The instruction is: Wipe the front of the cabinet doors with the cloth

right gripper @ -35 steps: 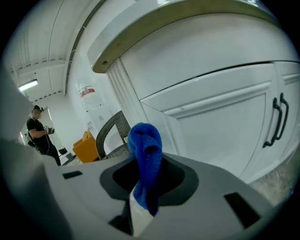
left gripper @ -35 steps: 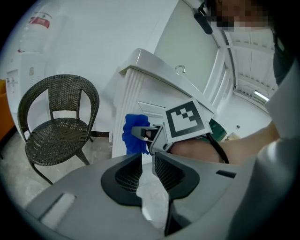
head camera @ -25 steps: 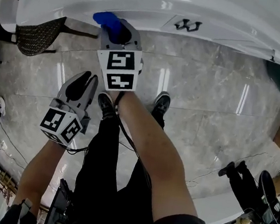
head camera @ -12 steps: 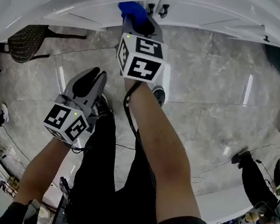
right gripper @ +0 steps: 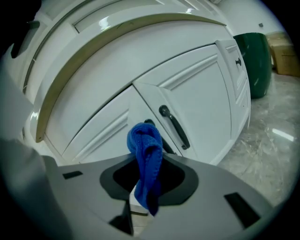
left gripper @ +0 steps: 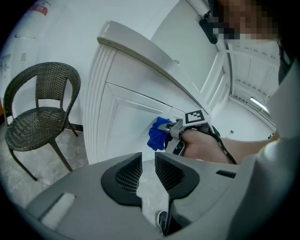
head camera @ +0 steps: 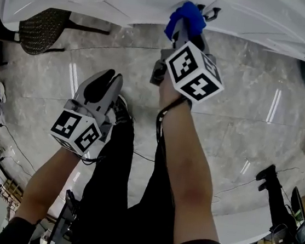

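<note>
My right gripper (head camera: 181,31) is shut on a bunched blue cloth (head camera: 185,18) and holds it against the white cabinet doors (head camera: 129,0), right by the dark handles (head camera: 210,12). In the right gripper view the cloth (right gripper: 146,154) hangs between the jaws of the right gripper (right gripper: 147,180), in front of the door (right gripper: 197,93) and its black handle (right gripper: 174,126). My left gripper (head camera: 109,77) hangs lower and to the left, off the cabinet, its jaws a narrow gap apart and empty. The left gripper view shows the left gripper (left gripper: 148,168), the cloth (left gripper: 158,133) and the right gripper (left gripper: 180,136) at the cabinet (left gripper: 126,122).
A dark wicker chair (head camera: 39,33) stands left of the cabinet on the marble floor. A green bin (right gripper: 255,61) and a cardboard box (right gripper: 283,51) sit at the right end. My own legs and shoes (head camera: 122,109) are below the grippers. Another person's feet (head camera: 269,183) show at lower right.
The right gripper has carried the cloth rightward along the cabinet front, from the left door panel to the handles. The left gripper has barely moved.
</note>
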Action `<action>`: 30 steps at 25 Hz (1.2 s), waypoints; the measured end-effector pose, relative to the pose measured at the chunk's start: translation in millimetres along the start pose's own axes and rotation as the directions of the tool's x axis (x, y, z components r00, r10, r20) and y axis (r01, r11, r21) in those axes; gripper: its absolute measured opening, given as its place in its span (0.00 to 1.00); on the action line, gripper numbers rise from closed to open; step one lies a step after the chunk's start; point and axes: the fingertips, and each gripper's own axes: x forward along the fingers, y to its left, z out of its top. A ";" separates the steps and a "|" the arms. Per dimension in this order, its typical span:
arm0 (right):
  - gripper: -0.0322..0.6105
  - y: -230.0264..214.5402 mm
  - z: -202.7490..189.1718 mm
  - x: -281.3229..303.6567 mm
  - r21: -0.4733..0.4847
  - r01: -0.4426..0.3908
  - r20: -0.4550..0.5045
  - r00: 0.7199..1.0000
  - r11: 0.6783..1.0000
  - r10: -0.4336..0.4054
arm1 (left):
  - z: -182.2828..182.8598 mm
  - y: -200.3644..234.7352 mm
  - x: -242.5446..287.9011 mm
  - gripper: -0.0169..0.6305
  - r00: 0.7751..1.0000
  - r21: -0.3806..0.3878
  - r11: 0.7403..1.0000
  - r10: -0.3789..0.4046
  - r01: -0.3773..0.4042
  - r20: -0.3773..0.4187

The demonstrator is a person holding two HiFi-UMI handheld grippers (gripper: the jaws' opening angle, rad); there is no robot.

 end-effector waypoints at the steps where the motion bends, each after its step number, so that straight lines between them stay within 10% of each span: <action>1: 0.19 4.8 -6.6 1.3 -0.015 0.006 -0.003 1.000 1.000 -0.006 | 0.5 10.4 -5.8 0.16 1.000 0.000 1.000 0.009 -0.009 0.005; 7: 0.19 84.0 -80.6 22.4 -0.181 -0.089 -0.129 0.989 0.979 0.066 | 5.4 88.4 -44.8 0.16 0.992 -0.083 0.990 0.119 -0.115 0.044; 15: 0.19 175.8 -175.1 57.5 -0.252 -0.283 -0.377 0.910 0.926 0.175 | -0.8 129.4 -61.9 0.16 0.987 -0.085 0.984 0.158 -0.155 0.023; 30: 0.19 15.3 -81.6 69.0 -0.240 -0.090 -0.259 0.966 0.966 0.026 | -26.3 54.4 23.3 0.16 0.996 -0.123 0.988 0.084 -0.088 -0.037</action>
